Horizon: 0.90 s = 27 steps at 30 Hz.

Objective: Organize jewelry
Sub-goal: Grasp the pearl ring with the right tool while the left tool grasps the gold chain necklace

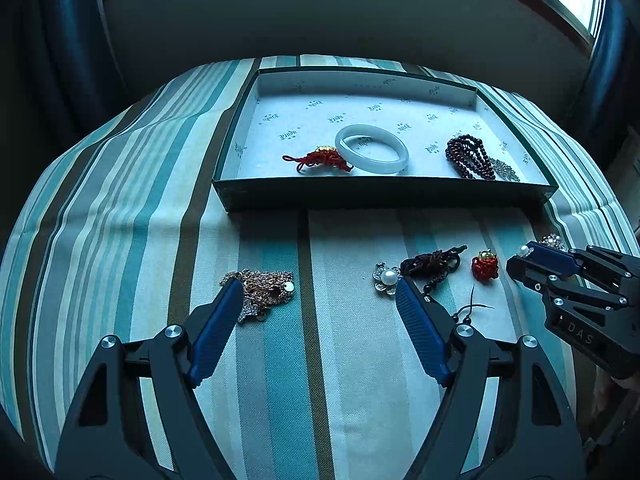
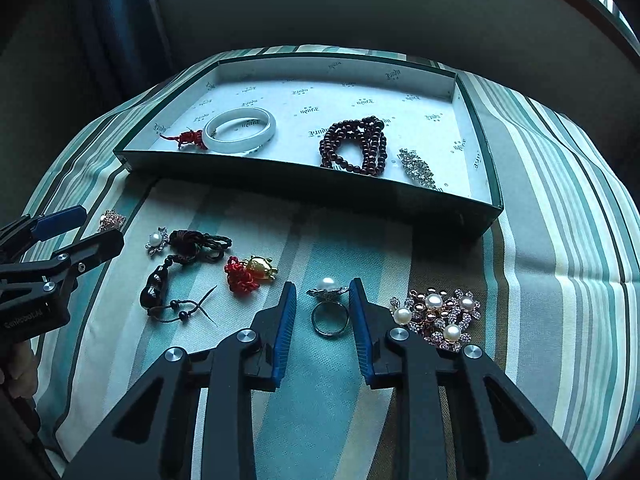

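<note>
Our right gripper (image 2: 322, 300) points down at the striped cloth (image 2: 560, 240), and a pearl ring (image 2: 329, 308) sits between its blue pads (image 2: 286, 320). The pads are close on both sides of the ring, but we see a small gap, so they do not squeeze it yet. Just to the right of that gripper lies a pearl brooch (image 2: 440, 316). To the left we see a red knot with a gold charm (image 2: 250, 274), then a dark cord (image 2: 188, 256) and a small pearl flower (image 2: 155, 241). Our left gripper (image 1: 316, 288) is wide open and holds nothing — it hangs over the cloth between a gold chain pile (image 1: 264, 290) and the pearl flower. Farther back sits the green box (image 2: 486, 152), touching the cloth. Inside it, on white paper, we see a white bangle (image 2: 240, 130) with a red knot (image 2: 190, 138) touching its left side, a ring of dark red beads (image 2: 354, 146) and — just beside the beads — a sparkly clip (image 2: 416, 168).
</note>
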Motion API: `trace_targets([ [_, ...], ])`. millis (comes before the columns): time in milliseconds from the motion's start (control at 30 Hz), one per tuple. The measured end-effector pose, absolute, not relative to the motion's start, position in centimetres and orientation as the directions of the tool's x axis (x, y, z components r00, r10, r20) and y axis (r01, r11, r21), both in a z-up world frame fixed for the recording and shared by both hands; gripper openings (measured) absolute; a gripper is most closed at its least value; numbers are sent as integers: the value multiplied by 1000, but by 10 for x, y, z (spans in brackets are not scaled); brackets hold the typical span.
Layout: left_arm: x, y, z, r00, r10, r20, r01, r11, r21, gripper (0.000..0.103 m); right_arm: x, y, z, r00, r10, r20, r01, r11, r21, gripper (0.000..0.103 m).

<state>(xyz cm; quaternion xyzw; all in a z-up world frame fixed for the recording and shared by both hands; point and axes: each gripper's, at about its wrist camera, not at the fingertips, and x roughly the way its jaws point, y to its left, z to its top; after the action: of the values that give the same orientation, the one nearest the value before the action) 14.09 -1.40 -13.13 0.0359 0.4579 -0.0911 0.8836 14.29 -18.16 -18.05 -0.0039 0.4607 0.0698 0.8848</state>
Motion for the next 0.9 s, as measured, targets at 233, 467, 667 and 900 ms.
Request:
trace_targets([
  [233, 140, -4, -132, 561, -114, -820, 175, 984, -17, 78, 141, -180, -180, 568, 127, -813, -127, 990, 66, 22],
  [467, 144, 13, -138, 550, -76, -832, 127, 992, -6, 78, 139, -178, -181, 567, 140, -812, -133, 988, 77, 22],
  [667, 153, 19, -144, 540, -61, -839, 111, 994, -1, 77, 139, -177, -181, 567, 142, -811, -137, 988, 77, 22],
  [900, 163, 27, -153, 526, -66, -848, 108, 994, -10, 62, 140, -177, -181, 568, 141, -811, -137, 988, 76, 22],
])
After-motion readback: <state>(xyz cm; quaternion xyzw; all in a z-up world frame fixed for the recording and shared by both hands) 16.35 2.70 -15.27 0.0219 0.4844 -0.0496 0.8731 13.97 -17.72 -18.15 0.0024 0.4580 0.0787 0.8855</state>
